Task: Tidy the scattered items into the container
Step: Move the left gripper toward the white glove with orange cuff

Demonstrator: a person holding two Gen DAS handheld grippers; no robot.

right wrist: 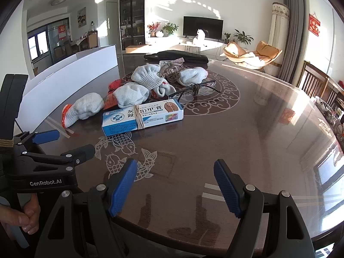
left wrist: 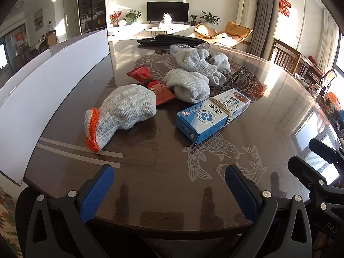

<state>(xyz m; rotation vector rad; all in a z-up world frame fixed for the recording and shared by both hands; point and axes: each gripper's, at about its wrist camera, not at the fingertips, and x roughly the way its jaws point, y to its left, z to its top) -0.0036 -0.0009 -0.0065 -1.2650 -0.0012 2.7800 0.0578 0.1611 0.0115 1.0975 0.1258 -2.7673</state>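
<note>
A white box (left wrist: 53,81), the container, stands along the left edge of the dark glossy table (left wrist: 268,99), at about nine o'clock from the pile. Beside it at ten o'clock lies a grey glove with an orange cuff (left wrist: 120,116), then a red packet (left wrist: 154,83), more grey gloves (left wrist: 189,86) bunched at twelve o'clock, and a blue carton (left wrist: 212,114) bound with a rubber band at one o'clock. Glasses (right wrist: 193,90) lie just past the carton. Fish patterns (right wrist: 126,150) mark the tabletop nearest the camera. Beyond, a sunlit living room holds a television (right wrist: 203,26), plants and an orange chair (right wrist: 266,51). The left gripper (left wrist: 169,191) and the right gripper (right wrist: 175,185) both hang spread wide over bare table, grasping nothing.
</note>
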